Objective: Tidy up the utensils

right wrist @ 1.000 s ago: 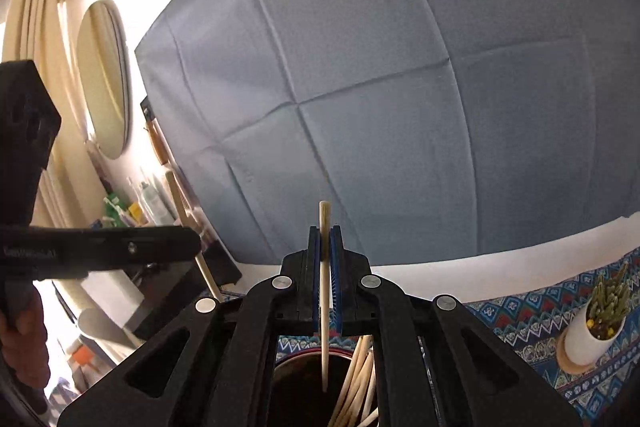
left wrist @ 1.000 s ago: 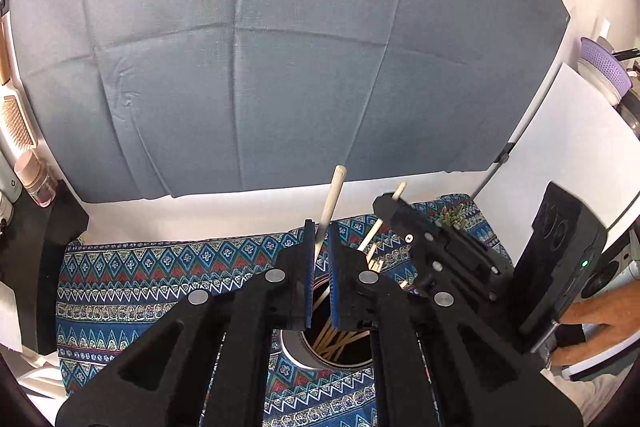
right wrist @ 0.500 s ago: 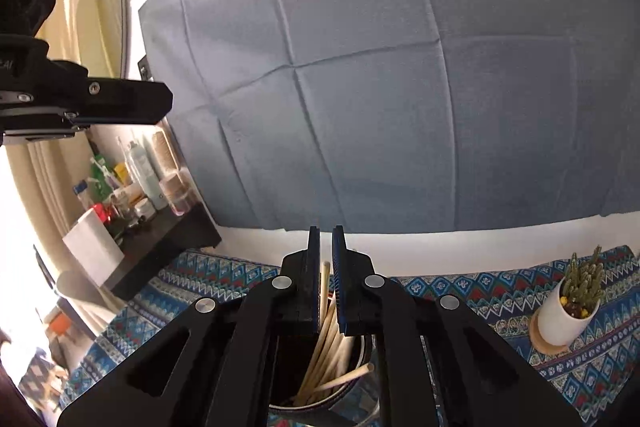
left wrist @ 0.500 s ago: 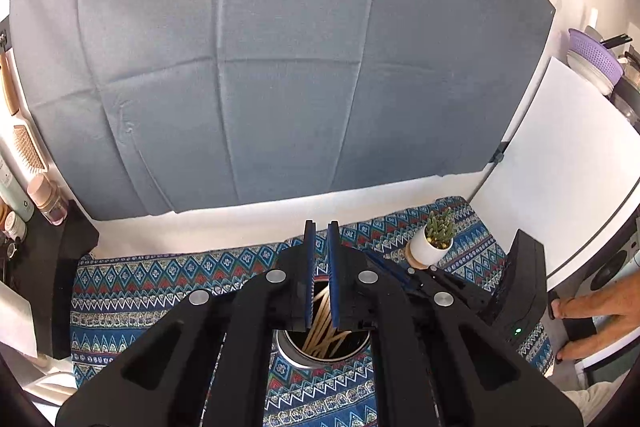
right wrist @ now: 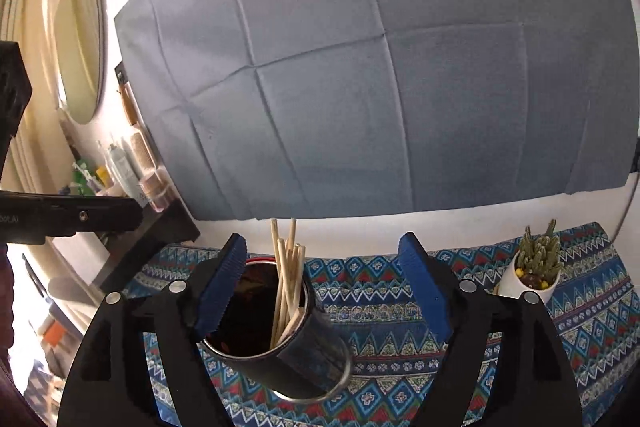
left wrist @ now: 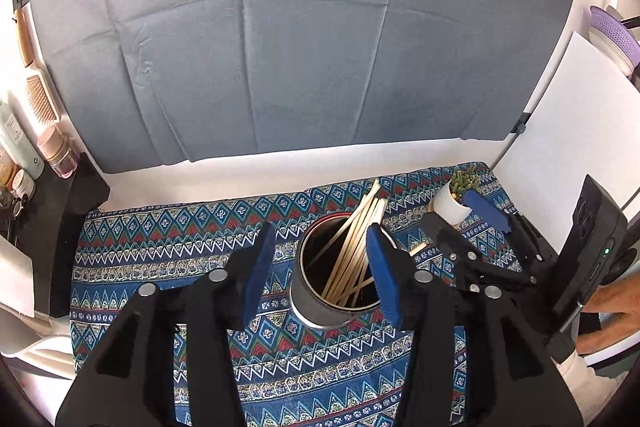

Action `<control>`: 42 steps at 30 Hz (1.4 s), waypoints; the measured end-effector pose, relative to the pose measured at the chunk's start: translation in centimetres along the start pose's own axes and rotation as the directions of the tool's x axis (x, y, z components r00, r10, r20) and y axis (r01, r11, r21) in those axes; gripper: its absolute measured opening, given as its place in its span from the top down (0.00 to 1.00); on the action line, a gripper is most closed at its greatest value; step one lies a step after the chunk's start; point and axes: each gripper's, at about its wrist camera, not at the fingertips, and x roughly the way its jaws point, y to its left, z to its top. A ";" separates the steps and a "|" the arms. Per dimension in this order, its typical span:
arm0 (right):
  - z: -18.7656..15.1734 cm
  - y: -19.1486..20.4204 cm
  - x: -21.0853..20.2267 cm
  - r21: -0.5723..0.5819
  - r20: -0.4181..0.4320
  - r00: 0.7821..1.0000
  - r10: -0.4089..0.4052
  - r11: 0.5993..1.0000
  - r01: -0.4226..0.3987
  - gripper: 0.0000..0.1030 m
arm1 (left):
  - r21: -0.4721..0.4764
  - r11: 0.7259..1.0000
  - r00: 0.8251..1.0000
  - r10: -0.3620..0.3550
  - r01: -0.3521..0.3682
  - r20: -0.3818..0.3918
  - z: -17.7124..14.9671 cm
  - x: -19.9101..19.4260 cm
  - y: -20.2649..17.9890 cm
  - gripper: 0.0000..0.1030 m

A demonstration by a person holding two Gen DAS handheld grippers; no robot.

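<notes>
Both the left gripper (left wrist: 318,267) and right gripper (right wrist: 320,285) hang wide apart and empty above the dark metal cup (left wrist: 334,275) of pale wooden chopsticks (left wrist: 356,247) on the patterned blue cloth (left wrist: 160,239); lifting straight away should avoid snagging sticks.

Two grippers show: the left gripper (left wrist: 320,267) and the right gripper (right wrist: 324,291), each with two blue-padded fingers spread wide and nothing between them. One dark metal cup (left wrist: 316,311) stands on the worktop, just ahead of and between the left gripper's fingers. It holds one bundle of wooden chopsticks (left wrist: 356,247); the sticks overlap, so an exact count cannot be made, though about eight tips can be told apart from the right wrist view. One patterned cloth (left wrist: 168,239) lies under the cup. One small potted cactus (right wrist: 534,267) stands ahead and to the right of the right gripper. One grey backdrop cloth (left wrist: 300,47) hangs behind.
</notes>
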 end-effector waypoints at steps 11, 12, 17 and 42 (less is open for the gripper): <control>-3.5 0.6 -0.2 -0.024 -0.085 0.996 -0.031 0.999 0.029 0.14 | -0.039 0.998 0.998 0.046 -0.045 0.034 -5.1 1.6 1.7 0.07; -3.9 0.7 -0.3 -0.020 -0.088 0.996 -0.025 1.000 0.023 0.14 | -0.040 0.998 0.998 0.045 -0.043 0.037 -5.8 2.0 1.8 0.07; -6.4 0.8 -0.9 -0.019 -0.100 0.994 -0.043 0.999 0.041 0.13 | -0.016 0.998 0.997 0.058 -0.057 0.058 -9.3 3.9 1.8 0.06; -19.1 3.4 -11.9 -0.107 0.098 0.992 -0.084 0.990 0.094 0.08 | 0.099 0.987 0.919 0.083 -0.130 0.385 -25.4 1.3 -4.2 0.06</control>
